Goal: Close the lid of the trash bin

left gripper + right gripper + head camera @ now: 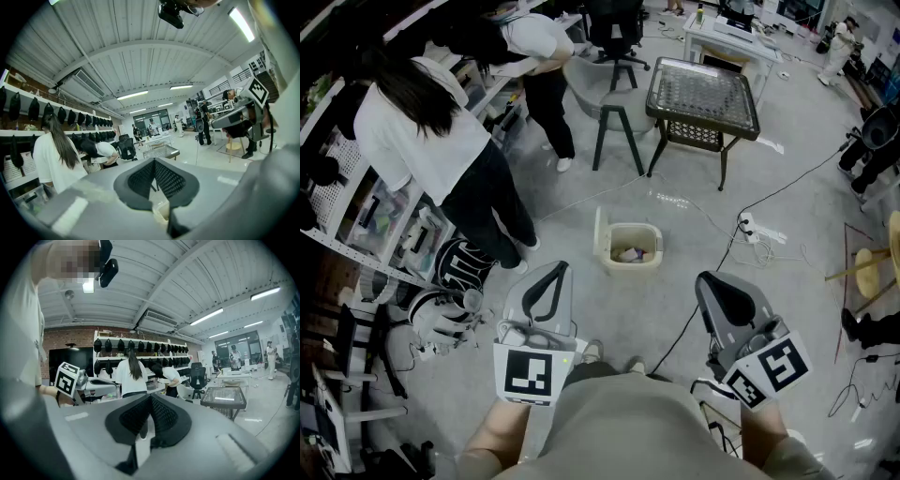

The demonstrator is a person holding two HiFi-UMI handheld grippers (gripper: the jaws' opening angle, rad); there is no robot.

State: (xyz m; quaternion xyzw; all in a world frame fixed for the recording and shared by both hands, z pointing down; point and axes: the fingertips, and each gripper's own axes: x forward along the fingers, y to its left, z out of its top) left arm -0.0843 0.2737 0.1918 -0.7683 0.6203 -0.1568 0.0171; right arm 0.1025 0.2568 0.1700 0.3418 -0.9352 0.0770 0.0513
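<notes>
The small cream trash bin (632, 247) stands on the grey floor ahead of me, its lid (600, 235) tipped up on the left side and rubbish showing inside. My left gripper (552, 273) is held low near my body, short of the bin and to its left, jaws shut on nothing. At the same height my right gripper (713, 282) points up the floor to the bin's right, also shut and empty. In the left gripper view the pads of the left gripper (153, 162) meet, with a cream patch of the bin (160, 212) under them. The right gripper (150, 397) shows its pads pressed together.
Two people (441, 150) bend over shelving along the left. A dark stool (619, 129) and a glass-topped wicker table (704, 92) stand beyond the bin. A power strip (763, 232) and cables lie on the floor to the right. Bags (455, 267) sit at the left.
</notes>
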